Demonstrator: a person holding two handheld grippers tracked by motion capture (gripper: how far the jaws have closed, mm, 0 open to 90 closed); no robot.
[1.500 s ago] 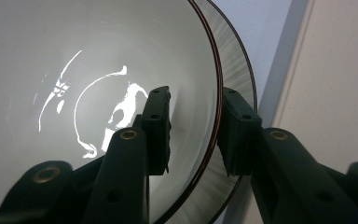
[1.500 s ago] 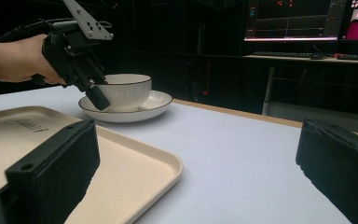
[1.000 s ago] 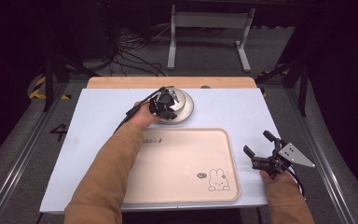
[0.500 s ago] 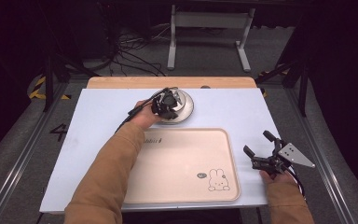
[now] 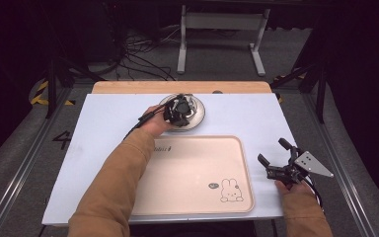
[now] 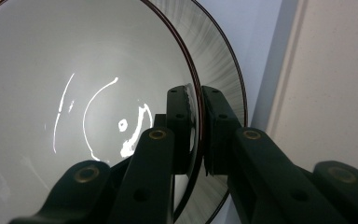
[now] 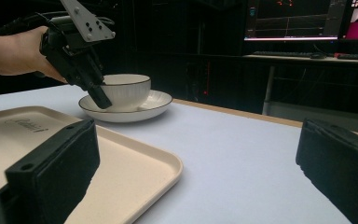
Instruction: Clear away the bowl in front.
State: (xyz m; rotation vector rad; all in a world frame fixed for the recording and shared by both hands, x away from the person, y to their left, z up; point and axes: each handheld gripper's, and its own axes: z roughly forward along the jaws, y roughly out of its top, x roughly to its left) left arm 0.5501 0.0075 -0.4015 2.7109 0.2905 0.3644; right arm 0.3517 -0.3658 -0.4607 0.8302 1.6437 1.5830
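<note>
A white bowl [image 5: 191,104] with a dark rim stands on a ribbed saucer [image 5: 199,118] at the back of the white table. My left gripper [image 6: 198,100] has its jaws on either side of the bowl's near rim [image 6: 196,116], one pad inside and one outside. They have just been closing and now press on it. In the right gripper view the left gripper [image 7: 98,95] reaches down onto the bowl [image 7: 128,91]. My right gripper [image 5: 272,151] rests at the table's right edge, beside the tray, open with nothing between its jaws.
A cream tray [image 5: 197,173] with a rabbit drawing lies at the front middle of the table, just in front of the saucer. A wooden strip [image 5: 128,87] runs along the far edge. Beyond it are a metal stand and floor cables.
</note>
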